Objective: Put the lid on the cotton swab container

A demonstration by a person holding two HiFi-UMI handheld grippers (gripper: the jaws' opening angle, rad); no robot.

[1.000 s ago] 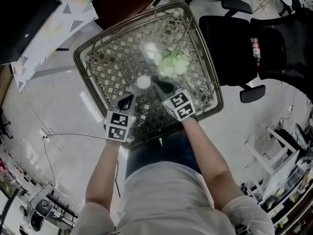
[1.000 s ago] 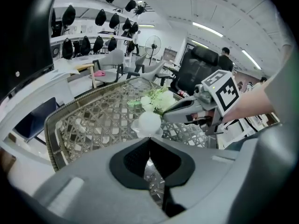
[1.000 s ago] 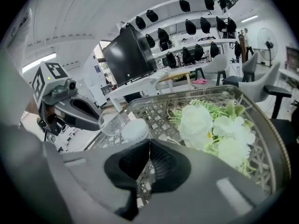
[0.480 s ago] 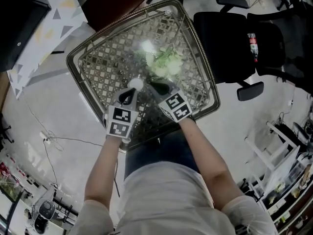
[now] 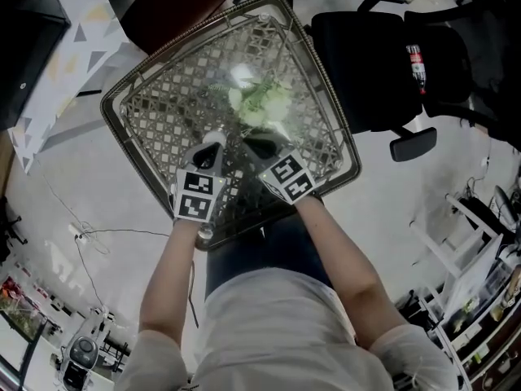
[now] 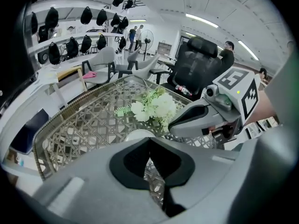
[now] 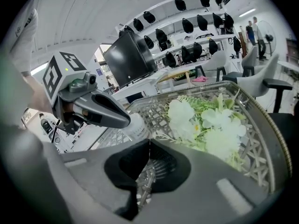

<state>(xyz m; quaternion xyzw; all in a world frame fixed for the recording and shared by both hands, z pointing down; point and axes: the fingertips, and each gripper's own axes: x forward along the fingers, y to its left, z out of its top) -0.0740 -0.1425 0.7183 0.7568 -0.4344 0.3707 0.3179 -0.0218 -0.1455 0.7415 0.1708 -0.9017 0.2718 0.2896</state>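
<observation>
"What's on the table (image 5: 163, 120)?"

"It's a lattice-woven top with a metal rim. A bunch of white flowers (image 5: 259, 104) with green leaves lies toward 1 o'clock from its centre."

"And around it?"

"A black office chair (image 5: 366, 63) stands at 2 o'clock, with a red-labelled bottle (image 5: 413, 59) lying on it. A dark red seat (image 5: 167, 10) is at 11 o'clock, just past the far corner. A pale sheet printed with triangles (image 5: 73, 47) sits at 10 o'clock, and a thin cable (image 5: 98, 230) trails over the light floor at 8 o'clock."

"Further back?"

"Wall shelves (image 6: 70, 17) carry rows of dark rounded objects, and a dark monitor (image 7: 128, 55) stands beneath them."
</observation>
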